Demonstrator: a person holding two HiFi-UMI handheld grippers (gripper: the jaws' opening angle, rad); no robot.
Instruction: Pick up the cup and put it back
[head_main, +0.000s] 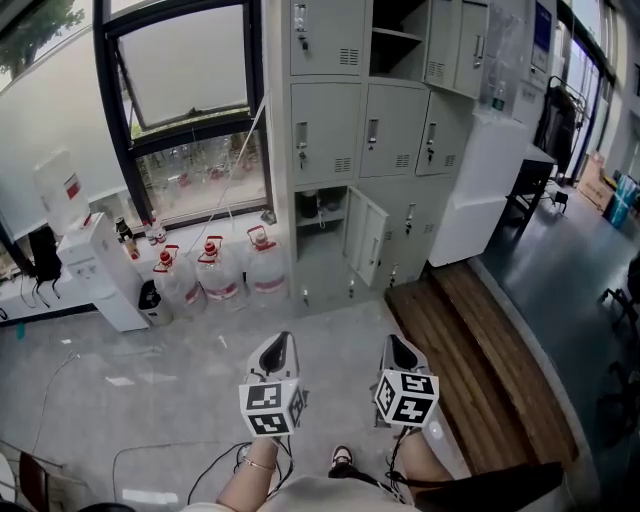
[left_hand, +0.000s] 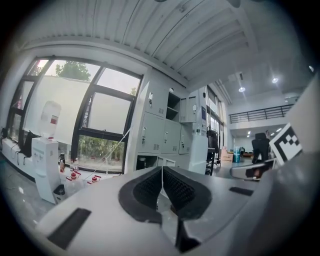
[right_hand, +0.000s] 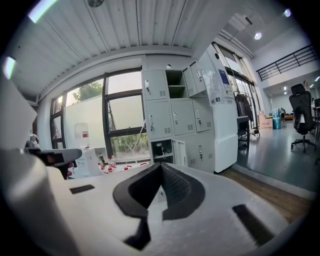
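Observation:
I make out no cup for certain. A small dark object stands in the open locker compartment, seen in the right gripper view too as the dark object; it is too small to name. My left gripper is held above the floor, well short of the lockers, jaws shut and empty; its left gripper pads meet. My right gripper is beside it, also shut with nothing held, and its right gripper pads touch at the tip.
Grey lockers fill the wall ahead, one low door ajar. Water bottles and a white dispenser stand at the left under the window. A wooden platform runs along the right, behind it a white cabinet. Cables lie on the floor.

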